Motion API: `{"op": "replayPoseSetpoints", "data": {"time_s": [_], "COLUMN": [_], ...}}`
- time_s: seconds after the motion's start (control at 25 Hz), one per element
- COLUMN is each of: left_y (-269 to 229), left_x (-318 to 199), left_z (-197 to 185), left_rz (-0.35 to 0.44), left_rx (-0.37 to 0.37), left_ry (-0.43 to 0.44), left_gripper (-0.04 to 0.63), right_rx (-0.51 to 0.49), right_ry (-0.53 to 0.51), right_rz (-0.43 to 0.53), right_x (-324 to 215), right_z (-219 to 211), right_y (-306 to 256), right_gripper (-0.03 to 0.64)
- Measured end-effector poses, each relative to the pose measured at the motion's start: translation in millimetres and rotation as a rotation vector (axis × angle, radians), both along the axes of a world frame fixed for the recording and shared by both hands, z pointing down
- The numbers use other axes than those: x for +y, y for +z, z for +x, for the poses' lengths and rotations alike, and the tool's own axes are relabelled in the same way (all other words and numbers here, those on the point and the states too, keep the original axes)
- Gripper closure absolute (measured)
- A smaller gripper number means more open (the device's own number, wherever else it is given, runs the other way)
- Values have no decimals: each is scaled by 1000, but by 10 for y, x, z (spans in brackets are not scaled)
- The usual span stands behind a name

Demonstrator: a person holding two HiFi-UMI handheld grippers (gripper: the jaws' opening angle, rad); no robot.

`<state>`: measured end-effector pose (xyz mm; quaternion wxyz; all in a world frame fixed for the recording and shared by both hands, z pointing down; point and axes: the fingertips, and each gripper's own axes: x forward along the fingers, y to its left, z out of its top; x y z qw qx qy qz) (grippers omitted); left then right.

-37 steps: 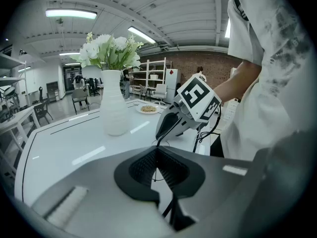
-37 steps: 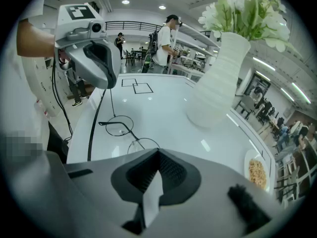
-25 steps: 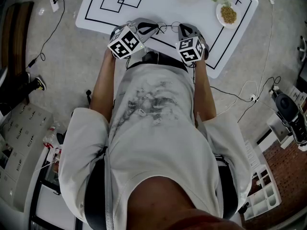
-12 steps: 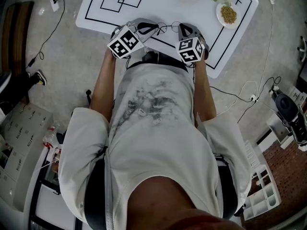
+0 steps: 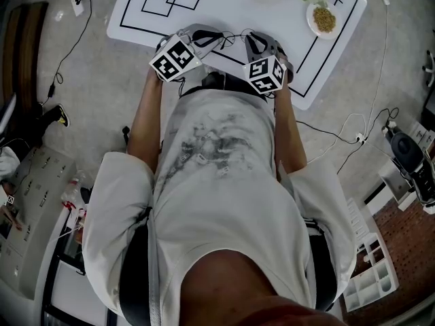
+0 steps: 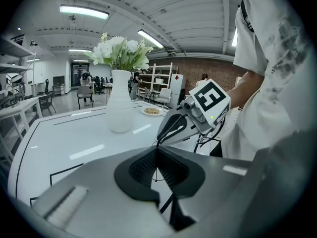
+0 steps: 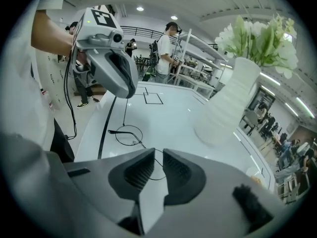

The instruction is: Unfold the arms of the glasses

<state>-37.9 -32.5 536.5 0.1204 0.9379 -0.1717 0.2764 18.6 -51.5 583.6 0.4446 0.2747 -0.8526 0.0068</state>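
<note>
At the white table's point(image 5: 272, 9) near edge, the left gripper point(image 6: 157, 151) is clamped on the wire-rimmed glasses point(image 7: 128, 134). The right gripper's point(image 7: 157, 157) 2 jaws have just been opening and stand slightly apart around the frame.

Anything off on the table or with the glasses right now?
Nothing spilled or damaged; the vase stands upright. One note: the right gripper jaws have just been opening, the wire rim of the glasses loose in the gap, so only the left gripper, shut on them, holds them.

We are in an open lab-like workroom (part office): strip lights point(image 6: 83, 11), shelving point(image 6: 159, 81), a brick wall point(image 6: 197, 66), cables point(image 5: 68, 56) trailing over the floor point(image 5: 95, 80).
</note>
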Motion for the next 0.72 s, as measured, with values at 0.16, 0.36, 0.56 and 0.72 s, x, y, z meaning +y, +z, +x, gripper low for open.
{"op": "replayPoseSetpoints", "data": {"time_s": [0.16, 0.36, 0.56, 0.72], "left_y": [-23, -48, -71, -93], "left_x": [6, -6, -18, -32], "left_z": [27, 42, 44, 44], "left_rz": [7, 10, 13, 15], "left_rx": [-3, 2, 3, 6], "left_ry": [6, 13, 18, 20], "left_gripper": [584, 584, 584, 584], "right_rx": [-5, -22, -47, -35], "right_ry": [-58, -141, -203, -245], "right_rz": [5, 28, 32, 38], "right_x": [70, 182, 293, 349], "right_z": [-120, -270, -384, -443], "right_y": [-42, -122, -166, -157], "right_gripper": [528, 505, 485, 477]}}
